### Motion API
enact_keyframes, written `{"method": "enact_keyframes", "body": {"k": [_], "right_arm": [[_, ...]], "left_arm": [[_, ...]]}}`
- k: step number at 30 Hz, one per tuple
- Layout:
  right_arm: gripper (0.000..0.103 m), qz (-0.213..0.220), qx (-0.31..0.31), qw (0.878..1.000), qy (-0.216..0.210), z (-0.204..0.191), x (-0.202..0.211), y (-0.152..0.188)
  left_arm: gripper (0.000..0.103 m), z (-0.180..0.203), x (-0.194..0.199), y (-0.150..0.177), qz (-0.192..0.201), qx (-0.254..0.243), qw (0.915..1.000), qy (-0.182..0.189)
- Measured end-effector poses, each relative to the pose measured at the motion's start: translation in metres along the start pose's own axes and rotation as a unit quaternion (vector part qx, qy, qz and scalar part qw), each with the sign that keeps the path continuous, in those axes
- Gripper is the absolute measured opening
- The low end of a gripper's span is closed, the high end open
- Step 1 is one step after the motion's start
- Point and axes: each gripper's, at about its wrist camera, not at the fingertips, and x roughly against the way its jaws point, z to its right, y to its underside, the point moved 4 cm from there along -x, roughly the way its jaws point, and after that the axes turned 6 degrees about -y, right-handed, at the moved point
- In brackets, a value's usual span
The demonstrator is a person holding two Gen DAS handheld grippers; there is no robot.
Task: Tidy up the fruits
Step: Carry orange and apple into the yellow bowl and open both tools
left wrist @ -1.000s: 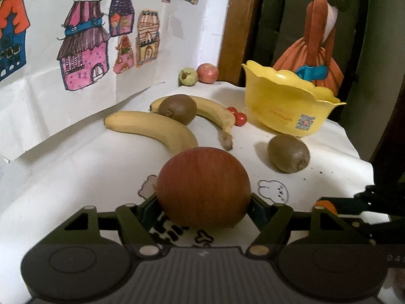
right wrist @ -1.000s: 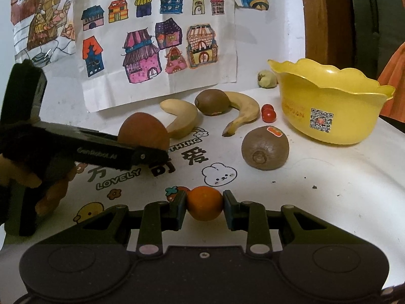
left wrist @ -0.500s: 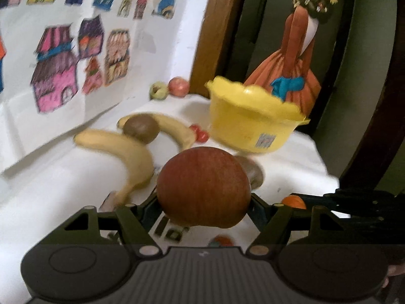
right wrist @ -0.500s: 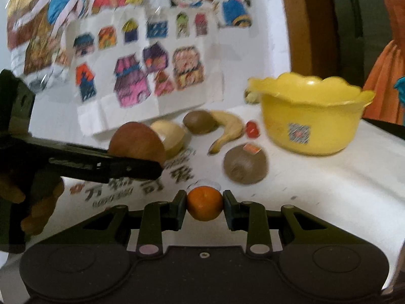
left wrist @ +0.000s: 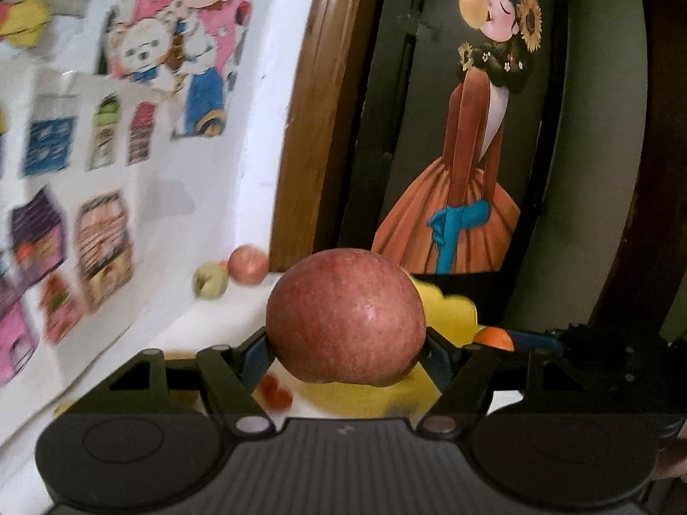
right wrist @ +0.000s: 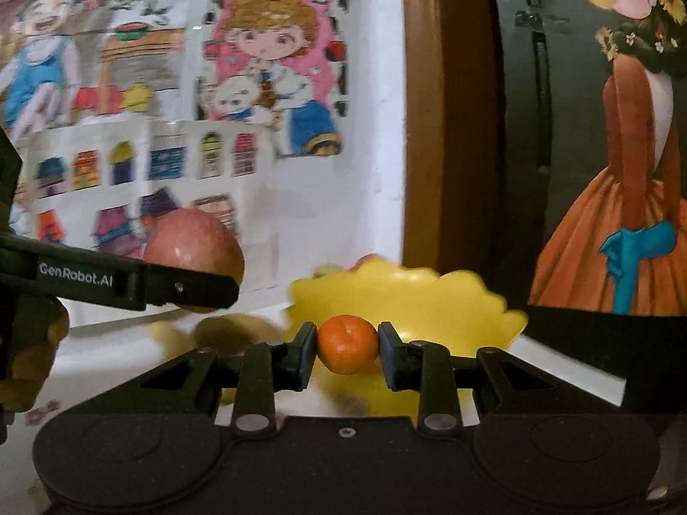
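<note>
While both tools hang above the tabletop (left wrist: 223,313), the contents read from left to right as follows.

Left wrist view:
- Children's drawings (left wrist: 103,240) of houses, taped to the white wall, blurred.
- Small green fruit (left wrist: 210,281) and small red fruit (left wrist: 248,265), side by side at the back corner of the tabletop, against the wall.
- Two small red tomatoes (left wrist: 275,390), low on the cloth, partly behind the left finger.
- Left tool (left wrist: 345,345), fingers spread wide and clamped on a large red apple (left wrist: 345,317), held off the surface.
- Yellow bowl (left wrist: 446,311), mostly hidden behind and below the apple.
- Tangerine (left wrist: 493,338), pinched at the tip of the right tool, just right of the bowl.
- Poster (left wrist: 468,150) of a figure in an orange dress, on the dark door.

Right wrist view:
- Left tool, seen side-on at the far left, gripping the apple (right wrist: 193,249) in front of the drawings.
- Blurred fruit (right wrist: 223,330) on the tabletop beneath it; kind cannot be told.
- Right tool (right wrist: 348,345), fingers drawn close and gripping the tangerine (right wrist: 348,343), held directly in front of the yellow bowl (right wrist: 408,296).
</note>
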Motion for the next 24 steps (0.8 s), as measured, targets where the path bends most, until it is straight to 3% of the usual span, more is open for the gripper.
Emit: {"method": "enact_keyframes", "body": {"k": [5,11,24], "right_arm": [[0.033,-0.01,-0.016,1.0,0.016,0.037,-0.034,0.0],[0.033,-0.031,-0.023,0.999,0.02,0.055,-0.056,0.012],[0.036,-0.039,-0.011,0.999,0.016,0.054,-0.064,0.017]], "left_arm": [[0.076,0.008,-0.047,-0.01,-0.005,0.007,0.9999,0.01],[0.076,0.01,-0.087,0.0,-0.033,0.017,0.9993,0.01],[0.076,0.008,-0.106,0.011,-0.051,0.017,0.9985,0.003]]}}
